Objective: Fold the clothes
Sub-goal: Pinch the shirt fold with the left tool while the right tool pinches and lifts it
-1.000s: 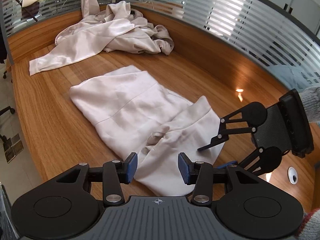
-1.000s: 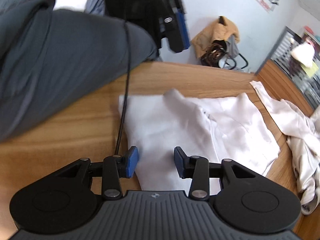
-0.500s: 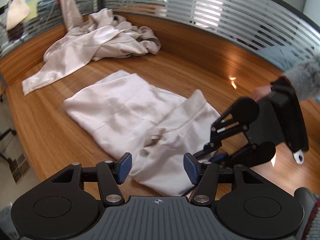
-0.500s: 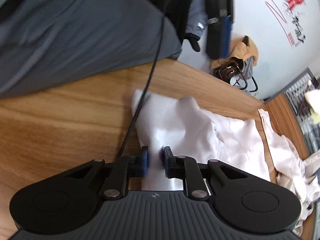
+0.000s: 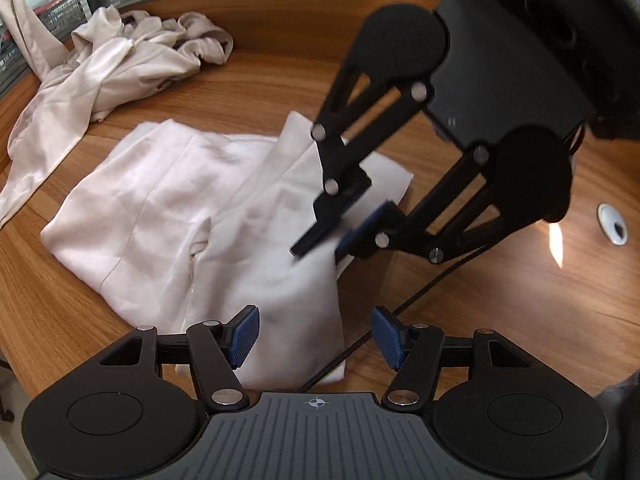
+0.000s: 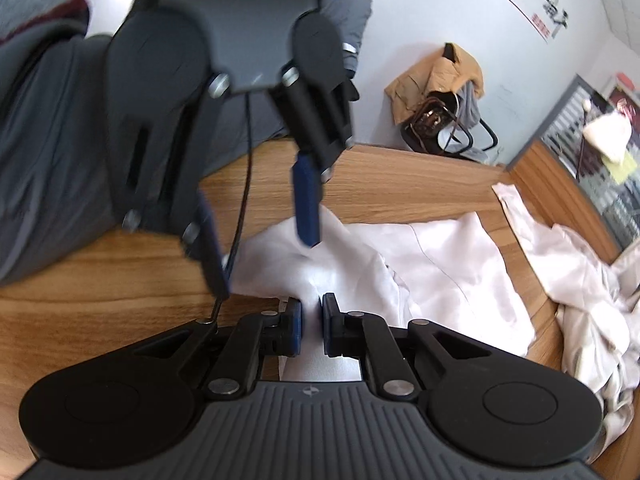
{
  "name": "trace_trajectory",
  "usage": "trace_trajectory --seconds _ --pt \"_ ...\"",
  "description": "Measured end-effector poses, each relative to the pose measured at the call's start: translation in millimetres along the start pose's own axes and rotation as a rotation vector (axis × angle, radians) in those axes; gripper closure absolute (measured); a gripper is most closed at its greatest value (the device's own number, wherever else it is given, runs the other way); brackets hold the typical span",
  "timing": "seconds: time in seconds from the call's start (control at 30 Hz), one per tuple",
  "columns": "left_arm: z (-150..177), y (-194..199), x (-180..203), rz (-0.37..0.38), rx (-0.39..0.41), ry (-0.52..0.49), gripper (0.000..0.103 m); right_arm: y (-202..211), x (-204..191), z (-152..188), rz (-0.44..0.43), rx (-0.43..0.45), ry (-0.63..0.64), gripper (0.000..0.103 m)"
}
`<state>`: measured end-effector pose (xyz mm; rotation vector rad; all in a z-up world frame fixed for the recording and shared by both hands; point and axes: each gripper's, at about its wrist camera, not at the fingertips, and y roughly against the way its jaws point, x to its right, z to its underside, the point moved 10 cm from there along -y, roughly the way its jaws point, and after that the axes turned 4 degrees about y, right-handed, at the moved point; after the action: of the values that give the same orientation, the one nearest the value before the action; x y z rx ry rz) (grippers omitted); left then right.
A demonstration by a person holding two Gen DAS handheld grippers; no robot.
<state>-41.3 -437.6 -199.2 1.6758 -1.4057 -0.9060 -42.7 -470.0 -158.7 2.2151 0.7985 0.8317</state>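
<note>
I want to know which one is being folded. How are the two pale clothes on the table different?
The near garment lies spread flat; the far garment sits crumpled in a heap. The right gripper pinches the near garment's cloth; nothing touches the far garment. Both are pale and lie on the wooden table.

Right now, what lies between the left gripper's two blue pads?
In the left wrist view, the left gripper is open, with the near corner of the pale garment and a black cable between its pads.

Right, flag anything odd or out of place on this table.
A black cable trails across the wooden table and over the near corner of the pale garment being folded, where it could snag the fold. Behind, a second pale garment lies in a crumpled heap, one part trailing over the table edge.
</note>
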Motion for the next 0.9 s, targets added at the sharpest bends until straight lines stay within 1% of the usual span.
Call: trace_trajectory --seconds 0.13,0.2,0.27,0.37,0.4,0.43,0.47,0.5,0.53,0.57,0.6,0.67,0.7,0.73,0.8,0.9 --pt "5 -11 -5 -0.072 -0.054 0.004 0.039 2 13 1 0.000 0.010 -0.078 0.092" --pt "5 -7 -9 -0.108 -0.047 0.008 0.039 2 22 2 0.003 0.020 -0.131 0.092" --pt "1 -2 -8 -0.148 -0.014 -0.007 0.039 0 31 3 0.004 0.027 -0.169 0.092" --pt "-3 5 -6 -0.207 0.028 -0.038 0.039 -3 37 4 0.003 0.032 -0.189 0.092" --pt "-3 3 -5 -0.228 0.020 -0.050 0.044 -4 38 5 0.000 0.032 -0.191 0.092" --pt "-2 2 -5 -0.249 0.010 -0.062 0.059 -4 38 5 -0.004 0.032 -0.194 0.092" --pt "0 1 -6 -0.258 -0.002 -0.060 0.068 -5 38 5 -0.009 0.032 -0.197 0.092" --pt "2 0 -7 -0.265 -0.015 -0.054 0.087 -4 37 6 -0.017 0.031 -0.201 0.092" --pt "4 0 -8 -0.272 -0.027 -0.049 0.096 -4 36 6 -0.025 0.029 -0.204 0.091" --pt "3 1 -11 -0.275 -0.024 -0.033 0.096 -3 34 7 -0.029 0.030 -0.205 0.090" --pt "3 3 -14 -0.276 -0.018 -0.016 0.096 -1 32 8 -0.022 0.034 -0.200 0.085" --pt "1 5 -19 -0.268 -0.011 0.017 0.097 1 27 12 -0.001 0.034 -0.191 0.058" --pt "0 5 -22 -0.263 -0.007 0.033 0.097 3 24 16 0.019 0.030 -0.181 0.041" --pt "0 6 -24 -0.260 -0.005 0.042 0.097 4 21 21 0.040 0.024 -0.162 0.031" --pt "-1 7 -27 -0.251 0.003 0.059 0.097 3 12 35 0.085 -0.010 -0.105 0.027" --pt "-4 12 -31 -0.232 0.027 0.094 0.097 -2 -1 57 0.148 -0.073 0.000 0.027"
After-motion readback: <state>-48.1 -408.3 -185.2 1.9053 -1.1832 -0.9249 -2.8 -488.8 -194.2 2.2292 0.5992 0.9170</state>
